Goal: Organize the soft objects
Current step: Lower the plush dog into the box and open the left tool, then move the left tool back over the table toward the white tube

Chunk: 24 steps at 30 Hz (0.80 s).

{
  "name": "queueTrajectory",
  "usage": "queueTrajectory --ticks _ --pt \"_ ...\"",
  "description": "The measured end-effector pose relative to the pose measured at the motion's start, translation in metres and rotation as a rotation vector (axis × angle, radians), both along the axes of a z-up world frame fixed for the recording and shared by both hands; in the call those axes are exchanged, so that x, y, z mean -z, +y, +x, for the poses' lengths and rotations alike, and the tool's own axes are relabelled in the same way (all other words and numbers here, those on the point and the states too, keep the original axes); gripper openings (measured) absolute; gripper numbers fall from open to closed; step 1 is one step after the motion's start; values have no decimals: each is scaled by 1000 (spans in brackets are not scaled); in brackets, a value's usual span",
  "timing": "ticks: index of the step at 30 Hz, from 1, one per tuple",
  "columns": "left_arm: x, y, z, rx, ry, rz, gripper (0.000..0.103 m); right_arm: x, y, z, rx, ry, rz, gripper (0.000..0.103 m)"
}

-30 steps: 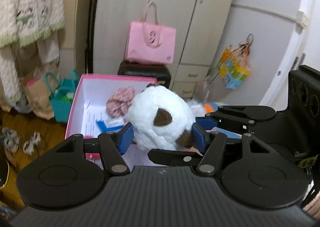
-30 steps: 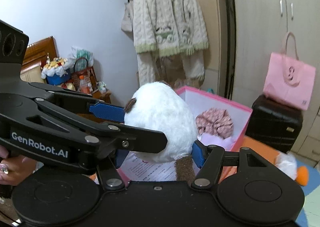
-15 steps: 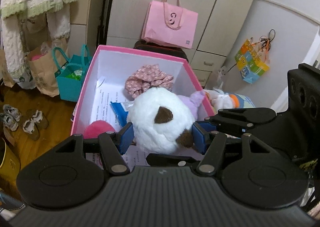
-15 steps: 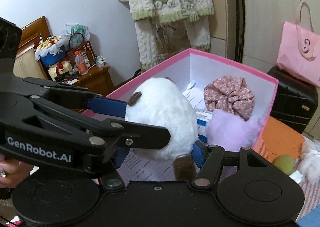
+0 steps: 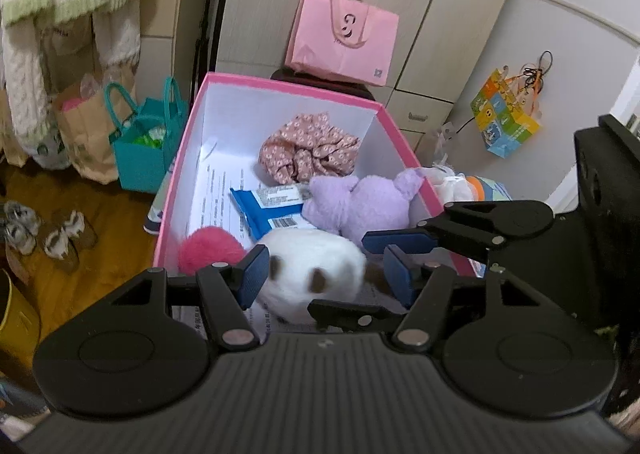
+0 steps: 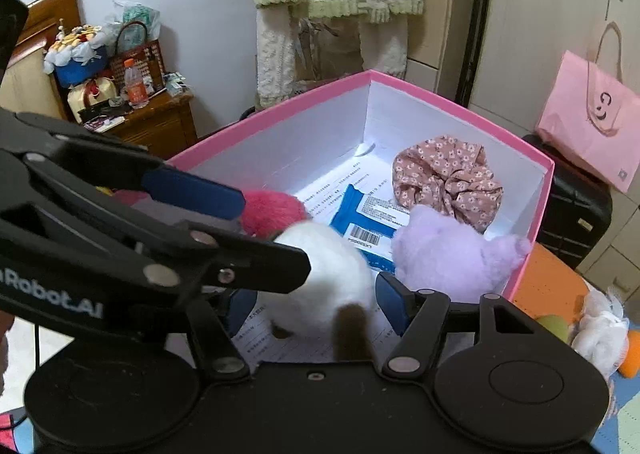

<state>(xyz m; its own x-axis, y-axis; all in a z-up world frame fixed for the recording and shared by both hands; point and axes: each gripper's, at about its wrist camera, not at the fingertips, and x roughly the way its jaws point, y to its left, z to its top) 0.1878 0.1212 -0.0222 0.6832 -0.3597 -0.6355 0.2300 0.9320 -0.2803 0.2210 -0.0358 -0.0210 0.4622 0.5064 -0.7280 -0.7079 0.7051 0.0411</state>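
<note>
A white plush with brown patches (image 5: 312, 274) (image 6: 328, 286) lies blurred in the near end of the pink box (image 5: 288, 88) (image 6: 460, 98). My left gripper (image 5: 326, 274) is open around it, with a gap on the right side. My right gripper (image 6: 316, 306) is open too, its jaws apart on either side of the plush. In the box also lie a purple plush (image 5: 360, 206) (image 6: 452, 254), a hot pink fluffy ball (image 5: 210, 250) (image 6: 272, 210), a floral cloth (image 5: 308, 152) (image 6: 448, 178) and a blue packet (image 5: 268, 206) (image 6: 368, 218) on paper sheets.
A pink paper bag (image 5: 344, 38) sits on a black case behind the box. A teal bag (image 5: 144, 146) and shoes (image 5: 60, 238) are on the wooden floor at left. More plush toys (image 6: 600, 330) lie to the right of the box. A wooden cabinet (image 6: 156, 126) stands at left.
Both grippers carried the white plush down into the box, then opened. The plush has dropped out of their grip and is blurred with motion.
</note>
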Motion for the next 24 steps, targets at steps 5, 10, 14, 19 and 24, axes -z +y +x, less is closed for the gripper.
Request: queueTrajectory --ticks 5,10,14,19,24 --pt "-11 2 -14 -2 -24 10 63 -10 -6 -9 17 -23 2 72" --pt "-25 1 -32 17 -57 27 63 -21 -15 -25 25 -48 2 73" --pt "-36 -3 -47 44 -69 41 63 -33 -26 -38 33 -67 -3 75" --pt "-49 -12 -66 104 -83 47 63 -48 -43 -59 38 -97 -4 75" --pt "-60 -23 -89 133 -115 65 64 -61 -70 -83 35 -114 14 76"
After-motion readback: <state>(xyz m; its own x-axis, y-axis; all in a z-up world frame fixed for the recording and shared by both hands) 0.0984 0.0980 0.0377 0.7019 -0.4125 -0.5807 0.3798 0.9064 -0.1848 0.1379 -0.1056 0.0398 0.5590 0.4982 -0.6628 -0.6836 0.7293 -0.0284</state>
